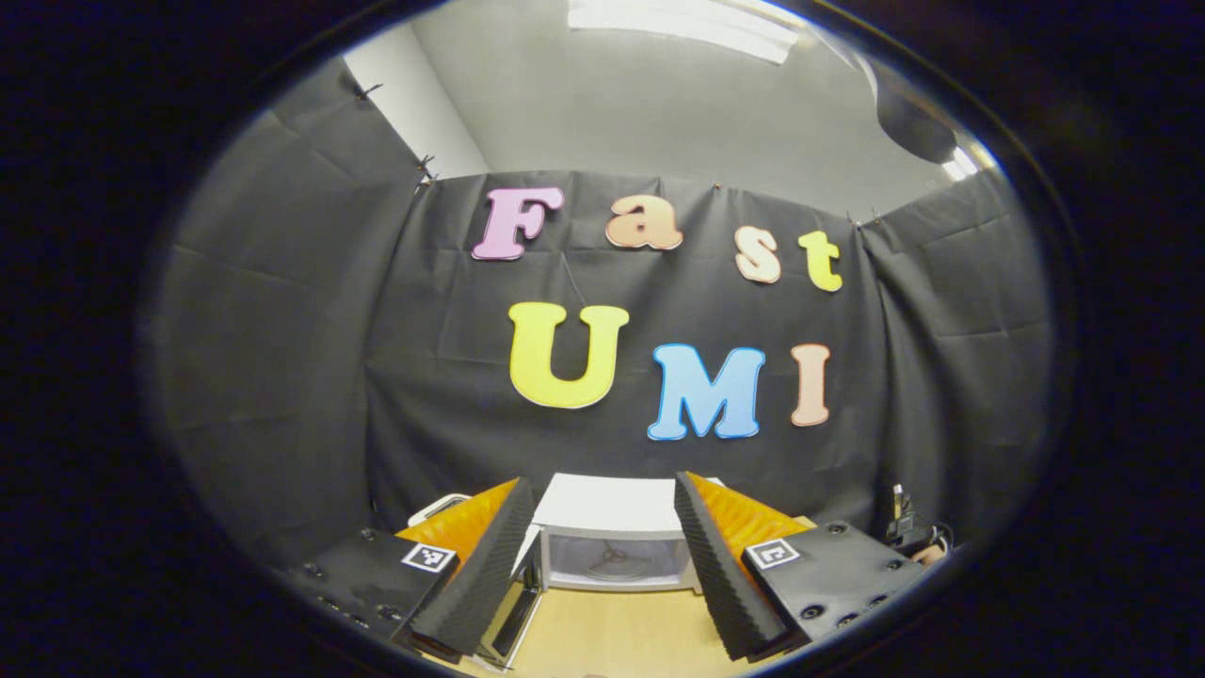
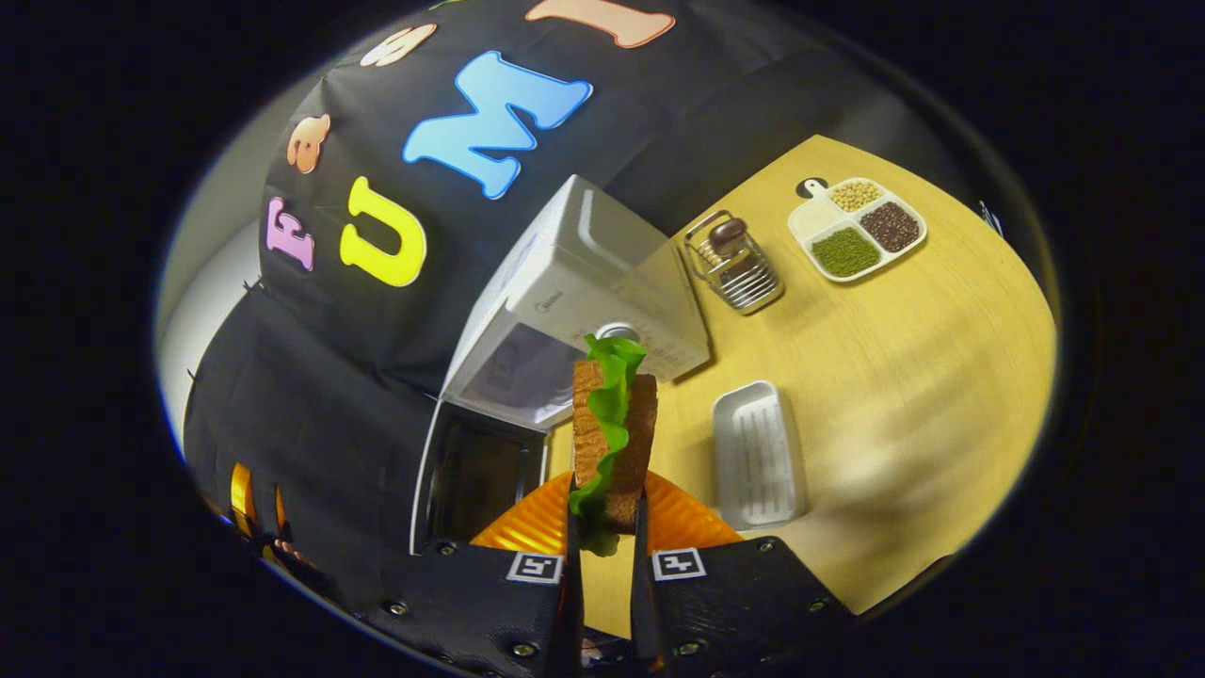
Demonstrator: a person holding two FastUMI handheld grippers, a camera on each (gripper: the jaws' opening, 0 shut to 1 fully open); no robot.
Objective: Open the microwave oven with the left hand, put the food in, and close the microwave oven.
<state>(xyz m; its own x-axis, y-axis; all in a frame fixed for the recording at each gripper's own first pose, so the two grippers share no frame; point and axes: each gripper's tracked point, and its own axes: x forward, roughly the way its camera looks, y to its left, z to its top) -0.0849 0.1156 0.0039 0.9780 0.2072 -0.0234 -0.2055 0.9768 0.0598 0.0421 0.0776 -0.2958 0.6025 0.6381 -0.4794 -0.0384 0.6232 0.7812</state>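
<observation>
In the left gripper view the white microwave (image 1: 612, 504) stands straight ahead on the wooden table (image 1: 612, 640). Its door (image 1: 516, 617) is swung open to the left, and the lit cavity with its turntable (image 1: 617, 562) shows. My left gripper (image 1: 601, 482) is open and holds nothing, well short of the oven. My right gripper (image 2: 607, 513) is shut on a sandwich (image 2: 617, 428) of brown bread and green lettuce, held upright above the table in front of the microwave (image 2: 588, 282). The open door (image 2: 475, 476) hangs to the sandwich's left.
A white ribbed tray (image 2: 758, 452) lies on the table (image 2: 923, 377) right of the sandwich. Beyond it stand a wire rack (image 2: 739, 264) with a brown item and a divided plate (image 2: 857, 226) of beans and grains. Cables lie at the table's far right (image 1: 908, 527).
</observation>
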